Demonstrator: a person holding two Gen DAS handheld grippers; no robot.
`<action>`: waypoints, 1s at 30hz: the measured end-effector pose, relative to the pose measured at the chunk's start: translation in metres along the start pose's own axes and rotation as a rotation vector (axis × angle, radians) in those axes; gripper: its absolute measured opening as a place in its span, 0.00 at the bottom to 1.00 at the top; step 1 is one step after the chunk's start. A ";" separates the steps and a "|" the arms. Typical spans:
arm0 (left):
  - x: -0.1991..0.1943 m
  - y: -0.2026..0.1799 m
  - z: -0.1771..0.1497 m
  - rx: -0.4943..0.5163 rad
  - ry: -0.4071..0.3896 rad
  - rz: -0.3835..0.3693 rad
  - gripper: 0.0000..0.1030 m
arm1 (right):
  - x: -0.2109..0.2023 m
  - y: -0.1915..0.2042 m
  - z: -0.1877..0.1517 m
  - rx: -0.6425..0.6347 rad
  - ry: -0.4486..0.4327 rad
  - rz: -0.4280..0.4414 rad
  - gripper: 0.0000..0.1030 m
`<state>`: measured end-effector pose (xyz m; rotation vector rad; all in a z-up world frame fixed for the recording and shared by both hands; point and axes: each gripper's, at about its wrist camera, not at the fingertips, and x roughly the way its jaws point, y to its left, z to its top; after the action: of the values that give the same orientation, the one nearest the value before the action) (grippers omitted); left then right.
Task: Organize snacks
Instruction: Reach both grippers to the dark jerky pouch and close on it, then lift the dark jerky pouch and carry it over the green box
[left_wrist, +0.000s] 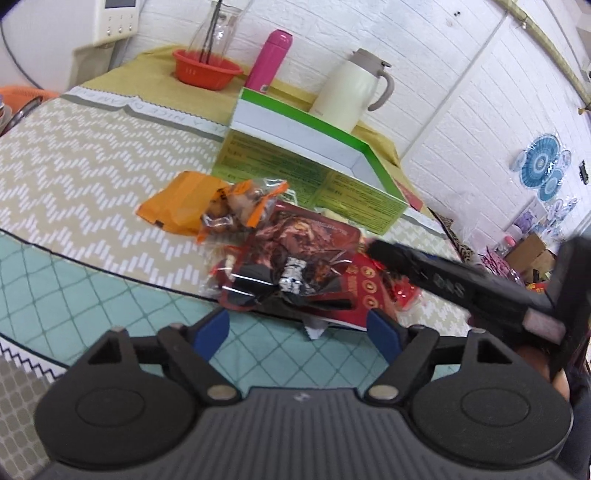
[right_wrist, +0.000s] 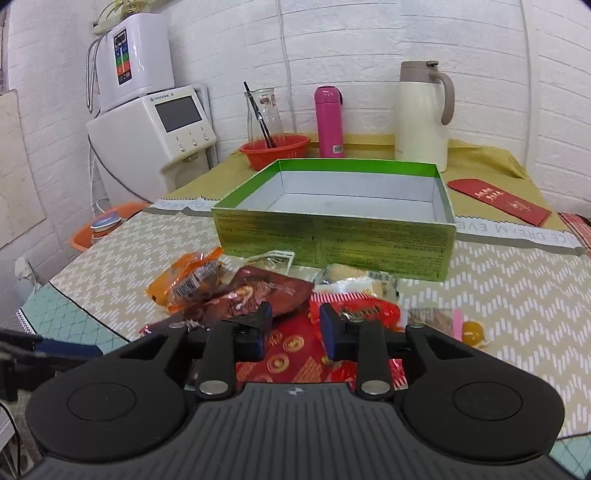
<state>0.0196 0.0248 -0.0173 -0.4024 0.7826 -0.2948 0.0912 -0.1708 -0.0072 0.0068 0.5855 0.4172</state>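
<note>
A pile of snack packets lies on the table in front of an open green box (right_wrist: 332, 236) with a white inside; the box also shows in the left wrist view (left_wrist: 306, 173). The pile holds an orange packet (left_wrist: 177, 203), a dark red meat packet (left_wrist: 306, 247) and a flat red packet with gold coins (right_wrist: 291, 350). My left gripper (left_wrist: 297, 334) is open and empty just short of the pile. My right gripper (right_wrist: 295, 323) is open low over the red packets, holding nothing. The right gripper's black body (left_wrist: 461, 280) crosses the left wrist view at the right.
Behind the box stand a cream thermos jug (right_wrist: 421, 118), a pink bottle (right_wrist: 328, 122) and a red bowl (right_wrist: 275, 149) with a glass carafe. A red envelope (right_wrist: 498, 201) lies at the back right. A white appliance (right_wrist: 151, 129) stands left of the table.
</note>
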 end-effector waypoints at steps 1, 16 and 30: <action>0.002 -0.002 -0.002 0.018 0.010 -0.007 0.68 | 0.008 0.001 0.005 -0.014 0.004 -0.004 0.71; 0.010 0.036 0.004 -0.072 0.002 0.034 0.70 | 0.012 0.018 -0.003 -0.056 0.063 -0.016 0.28; -0.003 0.054 -0.008 -0.042 0.022 0.077 0.50 | -0.020 0.040 -0.044 -0.017 0.079 0.042 0.43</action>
<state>0.0170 0.0723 -0.0453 -0.4081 0.8252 -0.2118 0.0374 -0.1466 -0.0283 -0.0135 0.6611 0.4644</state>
